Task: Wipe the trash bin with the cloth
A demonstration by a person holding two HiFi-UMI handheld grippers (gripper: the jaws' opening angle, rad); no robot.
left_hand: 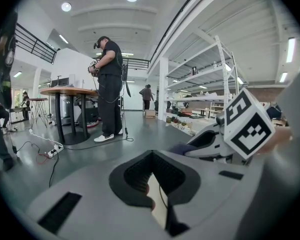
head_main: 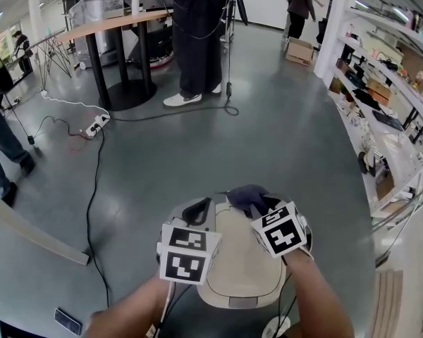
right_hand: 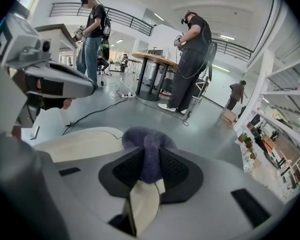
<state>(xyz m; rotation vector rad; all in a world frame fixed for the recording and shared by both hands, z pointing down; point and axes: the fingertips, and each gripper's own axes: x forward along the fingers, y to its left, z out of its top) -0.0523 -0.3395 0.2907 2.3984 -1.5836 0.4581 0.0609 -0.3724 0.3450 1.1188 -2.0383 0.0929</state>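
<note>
The trash bin (head_main: 241, 266) stands on the grey floor right below me, its cream lid (right_hand: 77, 145) facing up. A dark purple cloth (head_main: 247, 196) sits bunched at the lid's far edge. My right gripper (head_main: 259, 206) is shut on the cloth (right_hand: 146, 143), which bulges out past the jaw tips in the right gripper view. At the lid's far left rim sits my left gripper (head_main: 199, 210). In the left gripper view the left gripper (left_hand: 151, 158) has its pads meeting at the tips, with a sliver of cream lid (left_hand: 156, 196) showing below them.
A person in black (head_main: 197, 41) stands by a round pedestal table (head_main: 123, 55) ahead. Black and white cables and a power strip (head_main: 97, 124) cross the floor at left. White shelving (head_main: 381, 97) lines the right side. A pale slanted board (head_main: 28, 234) lies at left.
</note>
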